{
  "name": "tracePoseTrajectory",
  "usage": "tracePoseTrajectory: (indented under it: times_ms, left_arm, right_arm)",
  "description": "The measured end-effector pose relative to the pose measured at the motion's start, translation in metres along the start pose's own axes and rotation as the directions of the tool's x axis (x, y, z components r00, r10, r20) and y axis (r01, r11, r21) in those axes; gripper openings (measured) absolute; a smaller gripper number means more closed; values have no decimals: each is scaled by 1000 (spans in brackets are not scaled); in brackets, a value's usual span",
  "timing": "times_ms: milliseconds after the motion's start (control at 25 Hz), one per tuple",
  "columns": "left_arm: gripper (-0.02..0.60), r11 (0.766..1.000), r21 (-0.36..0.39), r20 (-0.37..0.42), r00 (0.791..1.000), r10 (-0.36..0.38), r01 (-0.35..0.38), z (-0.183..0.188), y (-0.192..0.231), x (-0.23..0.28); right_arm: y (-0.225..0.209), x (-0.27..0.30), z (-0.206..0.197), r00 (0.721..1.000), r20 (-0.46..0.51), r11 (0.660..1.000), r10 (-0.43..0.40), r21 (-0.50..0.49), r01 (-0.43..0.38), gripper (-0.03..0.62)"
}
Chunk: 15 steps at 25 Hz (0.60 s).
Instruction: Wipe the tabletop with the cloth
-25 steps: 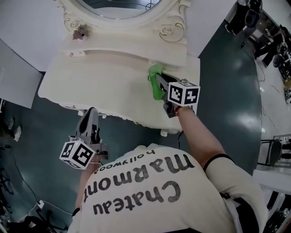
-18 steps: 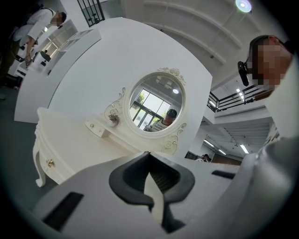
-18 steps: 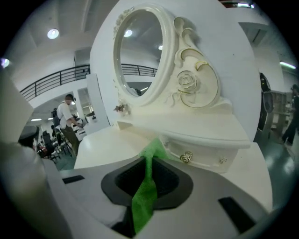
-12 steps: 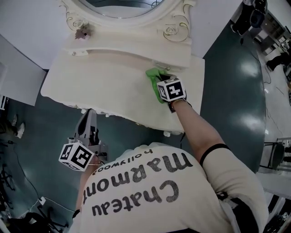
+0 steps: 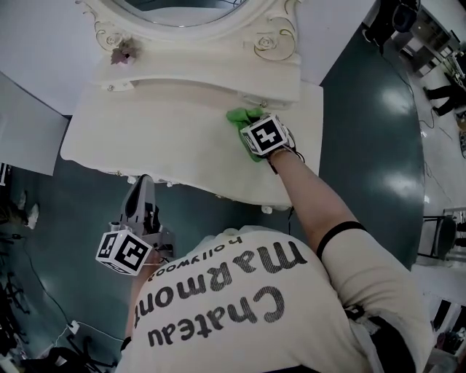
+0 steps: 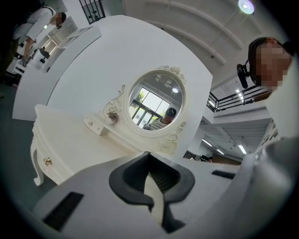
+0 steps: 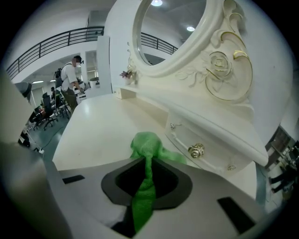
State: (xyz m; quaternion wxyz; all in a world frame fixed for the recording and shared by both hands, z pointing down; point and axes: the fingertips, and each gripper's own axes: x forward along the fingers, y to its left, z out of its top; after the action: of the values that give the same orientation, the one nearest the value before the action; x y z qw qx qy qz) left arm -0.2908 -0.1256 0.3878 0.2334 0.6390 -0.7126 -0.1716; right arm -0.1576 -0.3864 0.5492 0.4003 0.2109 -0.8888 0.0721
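The green cloth (image 5: 242, 119) lies bunched on the cream dressing tabletop (image 5: 160, 138), near its back right, close to the small drawer shelf. My right gripper (image 5: 255, 131) is shut on the cloth, and its marker cube hides the jaws in the head view. In the right gripper view, the cloth (image 7: 148, 151) runs as a strip out of the right gripper (image 7: 147, 163) and its bunched end rests on the tabletop (image 7: 93, 130). My left gripper (image 5: 140, 195) hangs off the table's front edge over the dark floor. The left gripper (image 6: 149, 161) is shut with nothing in it.
An oval mirror (image 5: 196, 9) in an ornate frame stands at the table's back. A low shelf with a knobbed drawer (image 7: 198, 150) sits just right of the cloth. A small dried flower (image 5: 119, 52) sits at back left. A person (image 7: 71, 79) stands far off.
My right gripper has slid the cloth a little left and toward the back of the tabletop. The left gripper has stayed where it was.
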Motion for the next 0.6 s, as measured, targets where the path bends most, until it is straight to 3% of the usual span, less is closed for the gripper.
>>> tracePoseTrajectory:
  times_ms: [280, 600]
  left_arm:
    - [8, 1000, -8, -1, 1000, -29, 29, -3, -4, 5]
    - [8, 997, -11, -44, 996, -74, 73, -12, -12, 11]
  right_arm:
    - [-21, -6, -15, 997, -20, 997, -69, 24, 69, 56]
    - [-53, -32, -43, 987, -14, 980, -162, 116, 163, 55]
